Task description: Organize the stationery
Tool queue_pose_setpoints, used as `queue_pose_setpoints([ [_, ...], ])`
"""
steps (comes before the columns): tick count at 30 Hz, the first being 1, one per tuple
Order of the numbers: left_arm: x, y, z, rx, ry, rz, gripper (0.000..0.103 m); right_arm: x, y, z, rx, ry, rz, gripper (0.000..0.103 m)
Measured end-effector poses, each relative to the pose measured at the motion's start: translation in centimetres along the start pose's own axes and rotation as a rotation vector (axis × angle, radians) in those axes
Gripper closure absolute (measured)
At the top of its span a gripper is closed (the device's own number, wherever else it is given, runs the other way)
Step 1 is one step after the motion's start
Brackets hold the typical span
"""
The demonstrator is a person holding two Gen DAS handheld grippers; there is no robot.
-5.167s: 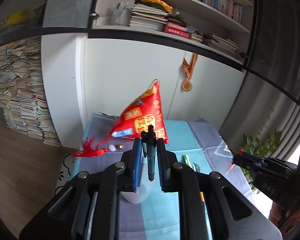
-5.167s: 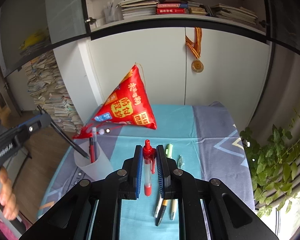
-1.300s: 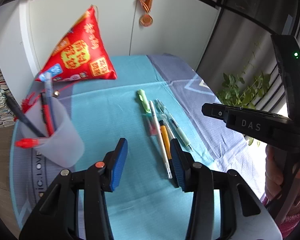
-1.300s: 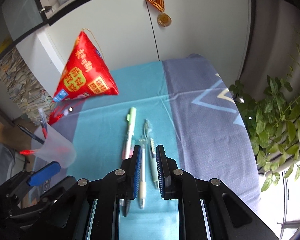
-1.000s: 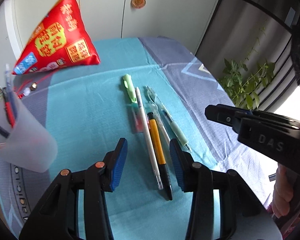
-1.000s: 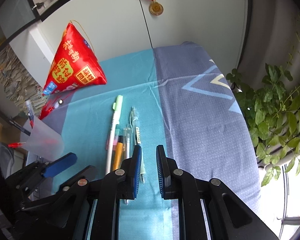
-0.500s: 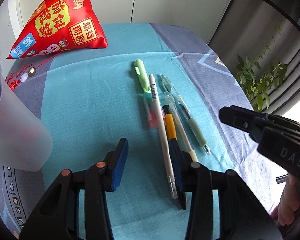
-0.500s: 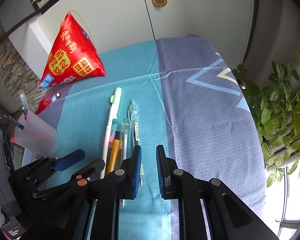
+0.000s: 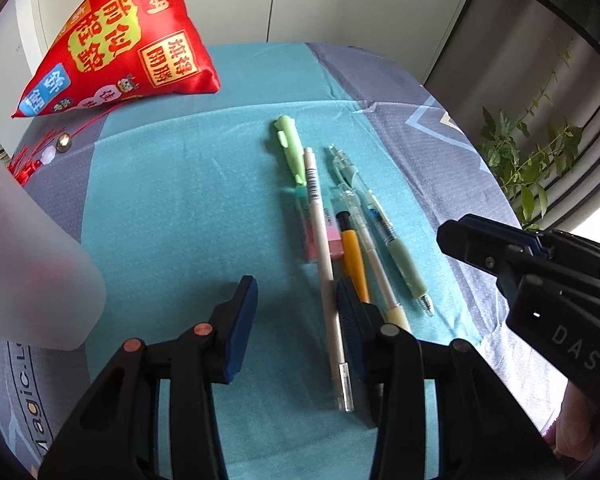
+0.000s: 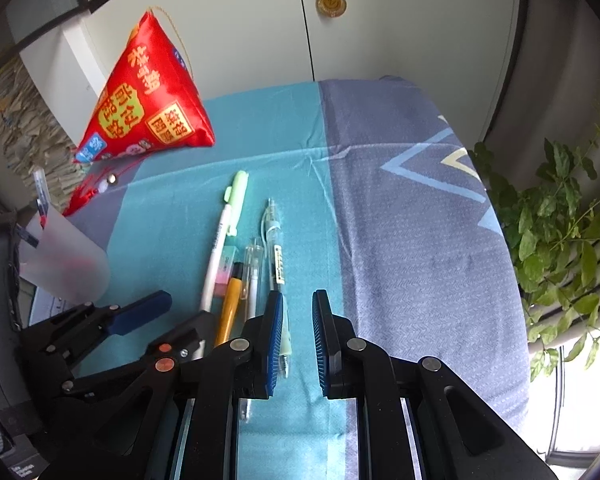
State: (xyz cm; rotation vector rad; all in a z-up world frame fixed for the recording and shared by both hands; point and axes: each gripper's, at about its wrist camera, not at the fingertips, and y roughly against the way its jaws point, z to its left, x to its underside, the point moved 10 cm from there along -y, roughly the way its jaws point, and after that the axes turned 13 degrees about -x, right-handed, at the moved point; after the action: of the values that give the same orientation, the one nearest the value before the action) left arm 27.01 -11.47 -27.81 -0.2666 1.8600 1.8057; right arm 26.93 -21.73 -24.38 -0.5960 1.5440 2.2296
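Several pens lie side by side on the teal cloth: a white pen (image 9: 325,264), an orange pen (image 9: 354,256), a clear pen (image 9: 370,252) and a green-grip pen (image 9: 396,240), with a green highlighter (image 9: 290,146) behind. My left gripper (image 9: 296,312) is open and empty, low over the cloth, its right finger beside the white and orange pens. My right gripper (image 10: 296,340) is open with a narrow gap, empty, its left finger next to the green-grip pen (image 10: 276,264). The frosted pen cup (image 9: 28,276) with several pens stands at the left.
A red pyramid-shaped pouch (image 9: 124,40) with a tassel sits at the back left. White cabinet doors with a medal (image 10: 331,2) stand behind the table. A green plant (image 10: 560,216) is off the table's right edge. The cloth's right part (image 10: 412,216) is grey-blue.
Both grippers emptied since holding pens earlier. In the last second both moved down and closer to the row of pens; the right gripper's jaws have parted a little.
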Motion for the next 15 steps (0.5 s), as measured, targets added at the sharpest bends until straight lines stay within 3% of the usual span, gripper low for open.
queue_pose_setpoints([
  [6,-0.2,-0.2,0.3,-0.014,0.007,0.0,0.066,0.6,-1.5,0.3,0.0,0.019,0.054,0.088],
  [8,-0.4,-0.4,0.1,-0.022,0.0,-0.005,0.072,0.8,-1.9,0.4,-0.004,0.025,0.065,0.088],
  [10,-0.7,-0.7,0.1,-0.033,-0.005,-0.011,0.093,0.9,-2.2,0.6,-0.01,0.025,0.077,0.088],
  [15,-0.7,-0.8,0.5,0.012,0.016,0.016,0.097,1.3,-3.5,0.5,-0.012,0.028,0.115,0.088],
])
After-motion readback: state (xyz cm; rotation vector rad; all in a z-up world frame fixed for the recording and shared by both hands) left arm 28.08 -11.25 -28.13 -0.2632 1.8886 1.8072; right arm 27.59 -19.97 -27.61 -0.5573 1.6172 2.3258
